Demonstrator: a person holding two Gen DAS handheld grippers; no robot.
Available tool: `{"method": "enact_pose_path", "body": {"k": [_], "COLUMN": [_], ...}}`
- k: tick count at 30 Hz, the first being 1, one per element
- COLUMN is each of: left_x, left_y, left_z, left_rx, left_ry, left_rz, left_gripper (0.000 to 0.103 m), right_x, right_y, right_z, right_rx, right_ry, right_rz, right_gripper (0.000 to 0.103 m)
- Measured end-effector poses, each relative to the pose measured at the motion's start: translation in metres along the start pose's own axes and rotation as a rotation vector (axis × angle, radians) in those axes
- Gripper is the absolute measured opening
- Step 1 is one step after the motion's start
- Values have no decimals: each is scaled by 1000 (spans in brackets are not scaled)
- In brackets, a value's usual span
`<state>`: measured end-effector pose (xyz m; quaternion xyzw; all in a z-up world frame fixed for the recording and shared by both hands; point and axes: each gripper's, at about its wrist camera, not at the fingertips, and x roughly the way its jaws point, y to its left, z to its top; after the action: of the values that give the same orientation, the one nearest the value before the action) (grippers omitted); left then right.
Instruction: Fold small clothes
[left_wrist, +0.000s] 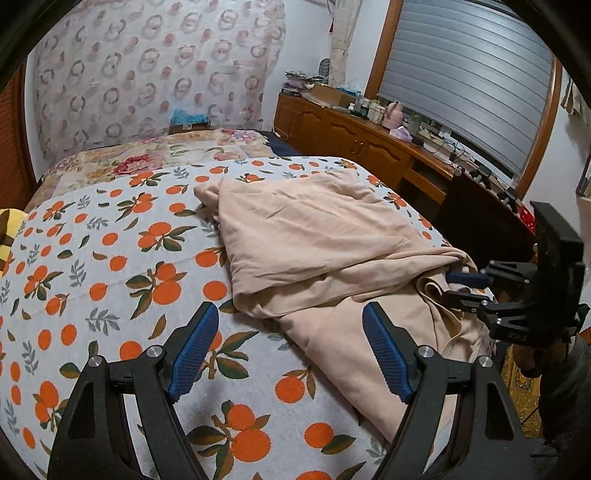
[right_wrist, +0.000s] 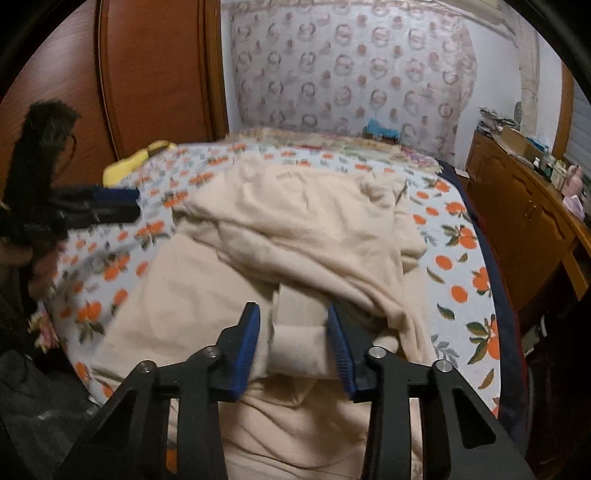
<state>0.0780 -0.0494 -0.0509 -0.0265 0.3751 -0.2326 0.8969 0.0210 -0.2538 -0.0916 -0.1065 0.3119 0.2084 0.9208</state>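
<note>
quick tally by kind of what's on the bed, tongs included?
Beige garment: 1
Orange-print bedsheet: 1
Yellow item at the bed's far edge: 1
Tongs: 2, left tongs open over the sheet, right tongs closed on a fold of the garment
Total: 5

Here's the bed, spread with a white cover printed in oranges and green leaves. A beige garment lies rumpled on it, partly folded, running from the middle down to the near edge. At the left edge, a yellow cloth. A floral quilt covers the far end.
</note>
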Motion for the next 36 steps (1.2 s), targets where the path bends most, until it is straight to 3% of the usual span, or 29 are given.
{"method": "enact_pose_path", "body": {"k": [4,14,19,23,27,31,36], "left_x": [0,-8,-14,-15,-15,-17,-20], "left_y": [3,2,1,3,4,3,6], "left_z": [-3,-3,-2,-1,-2,-3,-4], "left_rx": [-8,-12,-5,-10,-8,-1,-29], "left_ry": [0,-53,-123,-128,-133,-129,-129], "left_rz": [-2,29,91,115,114,109,88], "left_gripper": [81,81,81,81,81,81,81], "right_x": [-1,-71,-66,-69,-75,-82,-72], "right_y": [-10,-31,-36,-41,-43,-42,-24], "right_z": [-7,-36,-46,-37,-29,-21,-4], "right_rx": [-14,-50,-53,-17,-10,16,12], "right_ry": [27,23,82,56,16,-42,-101], "right_rz": [3,-7,8,0,-39,-72,-67], "right_gripper": [10,8,8,8,17,45,53]}}
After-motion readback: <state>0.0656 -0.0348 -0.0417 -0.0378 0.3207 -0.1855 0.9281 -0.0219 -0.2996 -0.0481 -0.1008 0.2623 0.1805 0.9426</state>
